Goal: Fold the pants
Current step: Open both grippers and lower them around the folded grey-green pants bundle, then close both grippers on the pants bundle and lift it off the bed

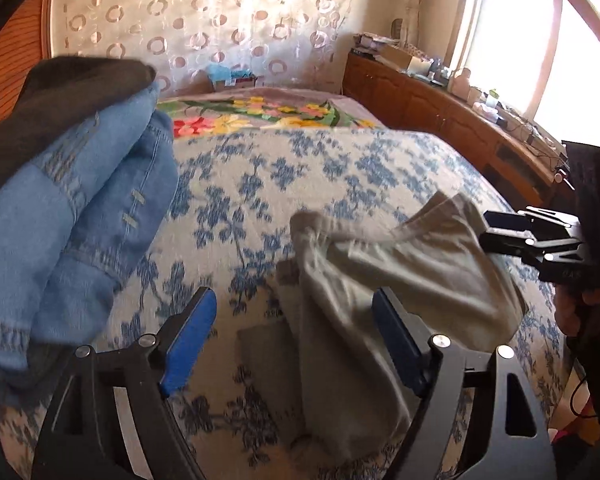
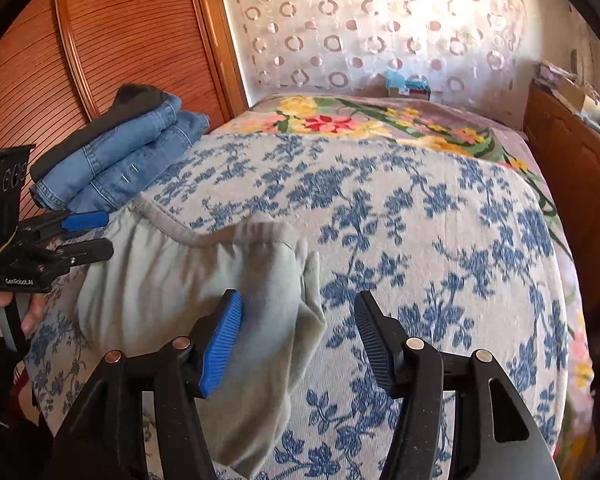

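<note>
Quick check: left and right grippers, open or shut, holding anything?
Left gripper: open, holding nothing; the grey pants lie under it.
Right gripper: open, holding nothing, over the pants' edge.

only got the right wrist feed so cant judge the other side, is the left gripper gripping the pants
Observer: No. The left gripper is open, pads pressing nothing; the grey pants lie on the bedspread below it.
Operator: how does my gripper look side on
Observer: The right gripper shows both fingers apart, tips by the pants' edge; contact cannot be told.
Operator: where's the light from
Observer: A bright window above the sideboard, outside your frame.
</note>
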A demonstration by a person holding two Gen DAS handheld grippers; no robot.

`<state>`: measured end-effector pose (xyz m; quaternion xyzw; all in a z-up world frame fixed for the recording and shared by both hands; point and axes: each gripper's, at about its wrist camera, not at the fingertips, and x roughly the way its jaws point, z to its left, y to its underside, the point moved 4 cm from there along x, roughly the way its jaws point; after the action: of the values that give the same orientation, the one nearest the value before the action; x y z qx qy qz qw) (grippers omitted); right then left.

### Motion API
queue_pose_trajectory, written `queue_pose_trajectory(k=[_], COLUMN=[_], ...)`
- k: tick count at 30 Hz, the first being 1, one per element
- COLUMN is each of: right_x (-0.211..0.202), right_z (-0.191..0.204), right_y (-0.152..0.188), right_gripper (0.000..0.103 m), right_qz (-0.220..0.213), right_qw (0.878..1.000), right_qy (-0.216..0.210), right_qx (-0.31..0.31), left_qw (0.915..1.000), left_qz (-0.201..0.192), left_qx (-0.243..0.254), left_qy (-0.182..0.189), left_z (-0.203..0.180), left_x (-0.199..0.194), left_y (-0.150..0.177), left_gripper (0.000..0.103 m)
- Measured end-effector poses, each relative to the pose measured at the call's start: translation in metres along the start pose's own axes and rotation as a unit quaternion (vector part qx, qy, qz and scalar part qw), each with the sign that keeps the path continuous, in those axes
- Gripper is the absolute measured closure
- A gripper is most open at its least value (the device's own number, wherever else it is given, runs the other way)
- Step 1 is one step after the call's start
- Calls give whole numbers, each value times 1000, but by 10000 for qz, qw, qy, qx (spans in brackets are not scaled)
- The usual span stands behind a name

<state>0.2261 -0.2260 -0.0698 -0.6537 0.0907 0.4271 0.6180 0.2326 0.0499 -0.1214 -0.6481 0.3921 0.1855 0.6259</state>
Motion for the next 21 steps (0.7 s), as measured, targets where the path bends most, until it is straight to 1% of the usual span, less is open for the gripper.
queue_pose_trajectory(k=[2, 9, 15, 18, 21], right_x=[1, 5, 16, 21, 25], right_z=[0, 7, 12, 14, 15], right_y=[3, 2, 1, 3, 4], right_gripper=[43, 43, 43, 43, 43], right_qz=[87, 174, 314, 374, 374], right_qw=[9999, 9997, 9994, 9992, 9992], right_qy=[-34, -135, -165, -131, -97], right_qx=[52, 68, 58, 34, 36], left_qw=[9999, 9995, 9993, 9985, 9982], left_qz=[93, 277, 263, 317, 327], left_qx=[-44, -89, 30, 152, 130], left_qy=[-30, -112, -254, -420, -484], left_z=[1, 1, -2, -7, -8], left_x=[2, 8, 11, 13, 14], left_y=[7, 22, 23, 23, 23], left_gripper=[22, 22, 21, 20, 19])
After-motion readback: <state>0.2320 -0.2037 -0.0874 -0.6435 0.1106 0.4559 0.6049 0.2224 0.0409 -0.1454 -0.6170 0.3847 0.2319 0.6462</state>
